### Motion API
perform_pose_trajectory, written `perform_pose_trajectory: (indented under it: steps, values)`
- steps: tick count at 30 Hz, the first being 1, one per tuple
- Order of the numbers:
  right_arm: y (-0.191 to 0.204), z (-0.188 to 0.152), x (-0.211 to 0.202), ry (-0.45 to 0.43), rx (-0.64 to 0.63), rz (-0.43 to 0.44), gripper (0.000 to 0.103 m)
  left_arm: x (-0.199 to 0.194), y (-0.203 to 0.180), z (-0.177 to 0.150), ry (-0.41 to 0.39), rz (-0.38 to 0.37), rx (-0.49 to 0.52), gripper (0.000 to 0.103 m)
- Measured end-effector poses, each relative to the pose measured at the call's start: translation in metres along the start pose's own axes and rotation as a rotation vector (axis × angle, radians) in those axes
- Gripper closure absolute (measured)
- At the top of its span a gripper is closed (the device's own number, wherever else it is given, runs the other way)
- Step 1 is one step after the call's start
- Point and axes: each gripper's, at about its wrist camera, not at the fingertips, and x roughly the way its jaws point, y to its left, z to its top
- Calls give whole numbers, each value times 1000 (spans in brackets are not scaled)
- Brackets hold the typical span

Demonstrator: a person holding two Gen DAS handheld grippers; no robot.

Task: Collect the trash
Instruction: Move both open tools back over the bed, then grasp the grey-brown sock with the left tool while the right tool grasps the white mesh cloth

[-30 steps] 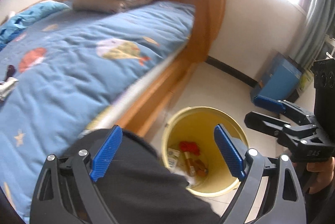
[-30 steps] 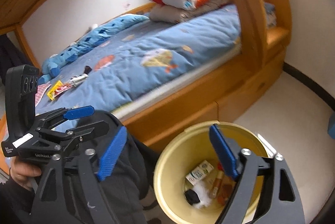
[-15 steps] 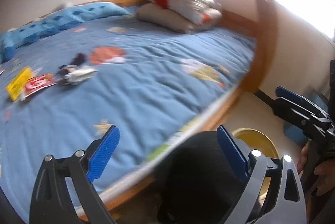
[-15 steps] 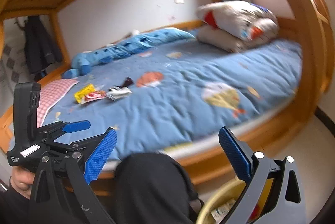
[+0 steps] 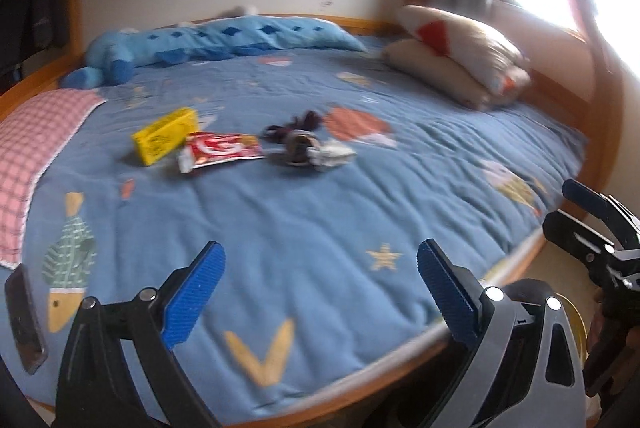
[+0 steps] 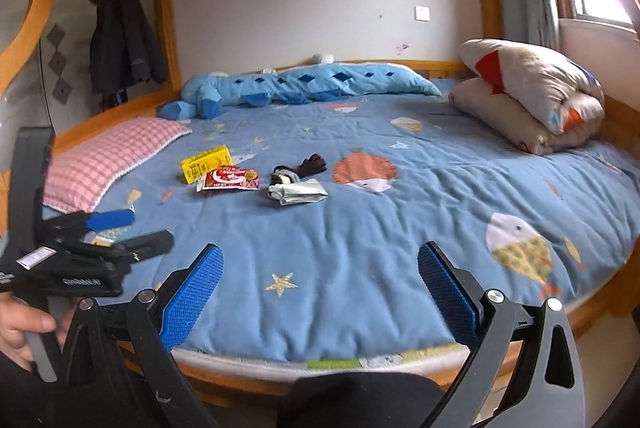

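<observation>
Left gripper (image 5: 318,288): jaws apart, empty, aimed at the bed (image 5: 320,228) for a pick.
Right gripper (image 6: 320,288): jaws apart, empty, held level alongside.
Trash: yellow box (image 6: 207,163), red wrapper (image 6: 231,179), silver pouch (image 6: 298,191), dark scrap (image 6: 310,163) clustered mid-bed, well beyond both grippers.

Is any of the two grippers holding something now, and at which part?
Nothing is held. The left gripper and the right gripper both have open, empty jaws above the blue patterned quilt.
</observation>
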Motion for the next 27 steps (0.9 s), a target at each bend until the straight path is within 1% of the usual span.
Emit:
perform_pose_trajectory:
  steps: [4, 6, 9, 11, 13, 15, 20, 24, 27]
  values:
    - [6, 5, 20, 23, 31, 86, 8, 3, 22, 2, -3, 31, -41, 6]
    - [11, 9, 28, 19, 27, 103, 8, 7, 30, 5, 1, 34, -54, 5]
    - [18, 15, 39, 13, 8, 91, 8, 15, 36, 8, 8, 31, -70, 5]
    - [19, 19, 48, 17, 17, 97, 8, 20, 39, 10, 8, 26, -74, 5]
    - [20, 23, 59, 30, 27, 89, 8, 28, 41, 14, 11, 17, -71, 5]
    - [20, 27, 68, 25, 31, 80, 8, 37, 45, 19, 13, 9, -78, 5]
    - [17, 40, 100, 62, 39, 46, 8, 61, 54, 33, 16, -8, -115, 5]
    - [18, 50, 124, 82, 1, 1, 8, 78, 57, 45, 25, -4, -114, 5]
    - [22, 56, 141, 93, -48, 10, 8, 91, 60, 52, 29, -1, -109, 5]
